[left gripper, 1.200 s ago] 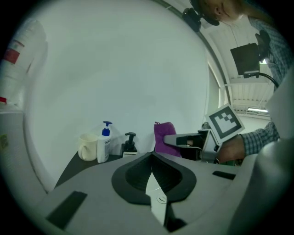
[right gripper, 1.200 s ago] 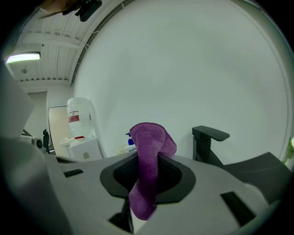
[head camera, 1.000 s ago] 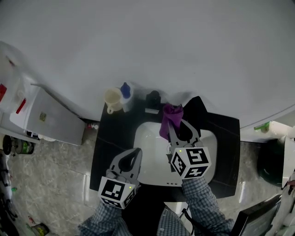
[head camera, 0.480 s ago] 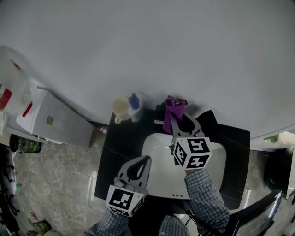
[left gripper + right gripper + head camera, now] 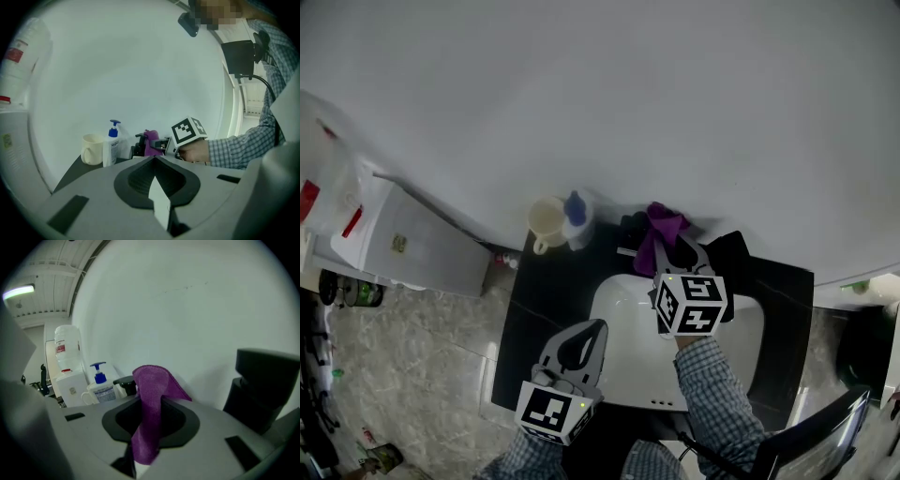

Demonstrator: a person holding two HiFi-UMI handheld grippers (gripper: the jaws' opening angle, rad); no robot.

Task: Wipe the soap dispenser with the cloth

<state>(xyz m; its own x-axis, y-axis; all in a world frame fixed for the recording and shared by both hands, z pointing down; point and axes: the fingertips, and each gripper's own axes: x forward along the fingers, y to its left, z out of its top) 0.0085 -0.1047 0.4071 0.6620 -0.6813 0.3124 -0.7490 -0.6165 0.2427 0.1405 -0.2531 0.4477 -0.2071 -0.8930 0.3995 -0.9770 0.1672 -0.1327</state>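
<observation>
A white wall fills the background of the head view, and below it a black countertop (image 5: pixel 539 291) with a white sink (image 5: pixel 623 352) is seen. At the back left of the counter a cream mug (image 5: pixel 547 222) is set just beside the soap dispenser (image 5: pixel 575 216), which is topped by a blue pump. The purple cloth (image 5: pixel 661 230) is pinched by the right gripper (image 5: pixel 667 255) and is held at the sink's back edge, against a black fixture (image 5: pixel 630 228) and apart from the soap dispenser. The left gripper (image 5: pixel 581 339) is held over the sink's near left corner.

In the left gripper view, the left gripper's jaws are seen pressed together with nothing between them. Beyond them the mug (image 5: pixel 92 149), the soap dispenser (image 5: pixel 111 147) and the cloth (image 5: pixel 151 143) are lined up from left to right along the wall.

In the right gripper view, the jaws are closed on the cloth (image 5: pixel 150 413), whose upper end is folded over above them. The soap dispenser (image 5: pixel 100 387) is seen upright to the left, with the black fixture (image 5: pixel 124 384) between it and the cloth.
</observation>
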